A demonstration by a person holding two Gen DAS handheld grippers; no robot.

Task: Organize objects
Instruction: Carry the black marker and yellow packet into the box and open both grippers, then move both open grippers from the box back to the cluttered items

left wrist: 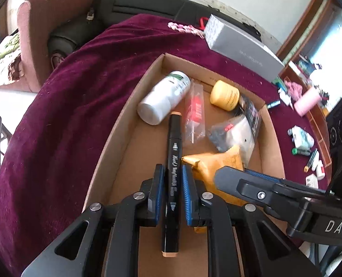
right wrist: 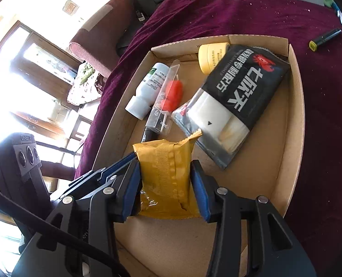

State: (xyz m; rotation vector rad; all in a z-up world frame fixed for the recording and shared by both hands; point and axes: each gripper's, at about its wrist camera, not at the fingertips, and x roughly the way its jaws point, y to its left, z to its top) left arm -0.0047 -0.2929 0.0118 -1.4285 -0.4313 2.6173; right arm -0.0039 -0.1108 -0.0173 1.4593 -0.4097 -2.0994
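- Two tools are over the same shallow cardboard tray (left wrist: pixel 124 106), which sits on a desk covered in a purple velvety cloth (left wrist: pixel 67 106).
- Left tool (left wrist: pixel 173 180): the jaws sit on either side of a black marker (left wrist: pixel 172 161) lying flat on the tray floor, pointing to 12 o'clock. There's a thin gap on both sides, so it looks slightly spread and not actually pinching it.
- At about 11 o'clock from the marker tip lies a white bottle (left wrist: pixel 164 97) on its side. Just right of it is a clear packet with something red inside (left wrist: pixel 195 110).
- A yellow jar (left wrist: pixel 225 95) sits at the tray's far end, roughly 1 o'clock from the marker.
- A black and white snack pack (right wrist: pixel 235 106) lies tilted beside the jar, covering part of it in the right wrist view.
- Right tool (right wrist: pixel 166 177): pressed in on a mustard-yellow pouch (right wrist: pixel 168 180), blue pads against both of its sides, near the tray's front end. The pouch sits just right of the marker.
- Outside the tray at 1 o'clock a grey box (left wrist: pixel 242 48) rests on the cloth, and a small dark battery (right wrist: pixel 325 38) lies off to the right.
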